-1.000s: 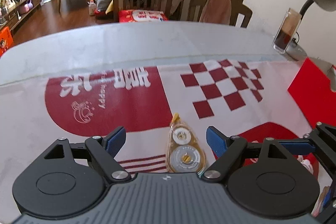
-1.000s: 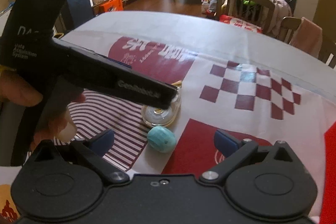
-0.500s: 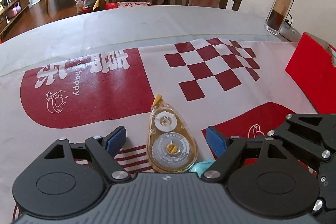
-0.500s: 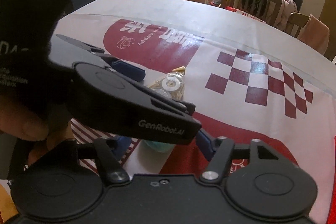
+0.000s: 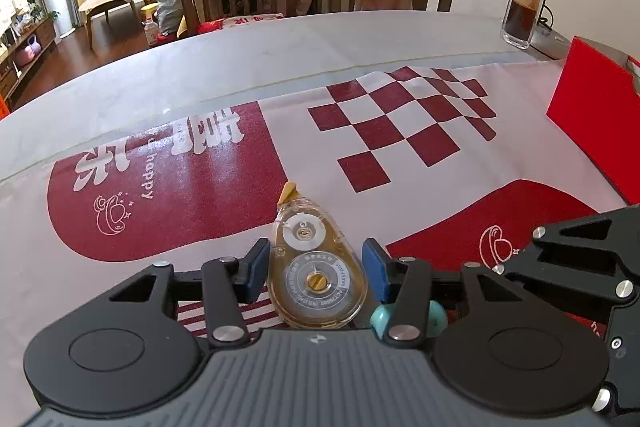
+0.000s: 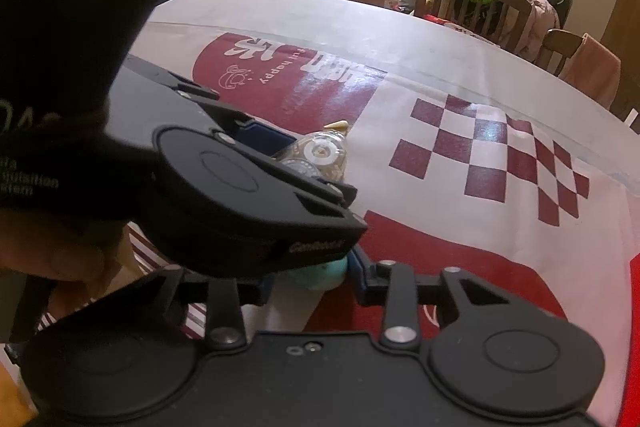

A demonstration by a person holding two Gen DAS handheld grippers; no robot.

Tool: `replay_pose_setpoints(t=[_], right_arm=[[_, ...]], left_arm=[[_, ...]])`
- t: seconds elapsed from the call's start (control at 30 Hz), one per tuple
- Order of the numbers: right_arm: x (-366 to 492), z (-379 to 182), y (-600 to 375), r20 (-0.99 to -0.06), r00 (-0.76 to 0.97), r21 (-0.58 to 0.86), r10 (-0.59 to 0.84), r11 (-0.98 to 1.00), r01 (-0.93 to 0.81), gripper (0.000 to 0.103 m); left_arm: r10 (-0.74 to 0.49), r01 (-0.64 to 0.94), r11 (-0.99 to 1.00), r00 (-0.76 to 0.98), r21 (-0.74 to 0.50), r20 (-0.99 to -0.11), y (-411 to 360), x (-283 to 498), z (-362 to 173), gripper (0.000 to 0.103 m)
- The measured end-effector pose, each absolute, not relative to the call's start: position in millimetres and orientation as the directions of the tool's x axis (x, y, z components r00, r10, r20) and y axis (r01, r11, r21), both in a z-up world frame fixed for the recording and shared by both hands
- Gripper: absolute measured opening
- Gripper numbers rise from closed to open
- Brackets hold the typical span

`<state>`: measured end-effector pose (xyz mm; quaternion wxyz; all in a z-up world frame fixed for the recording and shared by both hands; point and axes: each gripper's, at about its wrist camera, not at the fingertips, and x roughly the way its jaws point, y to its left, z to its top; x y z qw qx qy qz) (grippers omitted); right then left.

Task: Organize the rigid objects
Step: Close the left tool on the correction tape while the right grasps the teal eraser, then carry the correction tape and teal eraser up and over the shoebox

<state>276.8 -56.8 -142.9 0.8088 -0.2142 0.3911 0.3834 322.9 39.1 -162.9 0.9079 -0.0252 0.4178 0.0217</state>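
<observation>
Both claws have just been closing: left (image 5: 316,265) flanks the clear teardrop tape dispenser (image 5: 316,277), right (image 6: 312,277) the teal egg (image 6: 320,275).

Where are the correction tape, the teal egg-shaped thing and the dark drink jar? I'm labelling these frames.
correction tape (image 5: 316,283): left wrist view, on its large rear reel.
teal egg-shaped thing (image 6: 320,273): right wrist view, on its exposed top.
drink jar (image 5: 522,17): left wrist view, on its dark lower half.

Even indoor light, strong fisheye bend

Soft glare on the glossy tablecloth (image 5: 224,187) – brightest across the red print; sharp centre, curved edges. In right wrist view, dim and warmer – black left gripper (image 6: 312,163) close, blurred, shading the lower left.
</observation>
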Motion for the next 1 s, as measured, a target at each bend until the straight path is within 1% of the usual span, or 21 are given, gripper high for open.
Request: replay_pose_setpoints(t=[0.47, 0.7, 1.0], right_arm=[[273.9, -126.4, -82.4, -0.784, 0.464, -0.077, 0.412, 0.678, -0.731, 0.035], [268.8, -109.2, -101.5, -0.771, 0.499, -0.090, 0.396, 0.708, -0.701, 0.036], [265.9, -70.9, -136.5, -0.732, 0.546, -0.068, 0.407, 0.754, -0.653, 0.036]], left_arm=[[0.013, -0.110, 0.991, 0.645, -0.076, -0.764, 51.1, 310.1, -150.9, 0.049], [0.008, -0.122, 0.988, 0.661, -0.096, -0.751, 49.2, 299.2, -128.7, 0.049], [-0.001, -0.105, 0.989, 0.683, -0.100, -0.730, 32.9, 283.8, -93.9, 0.049]])
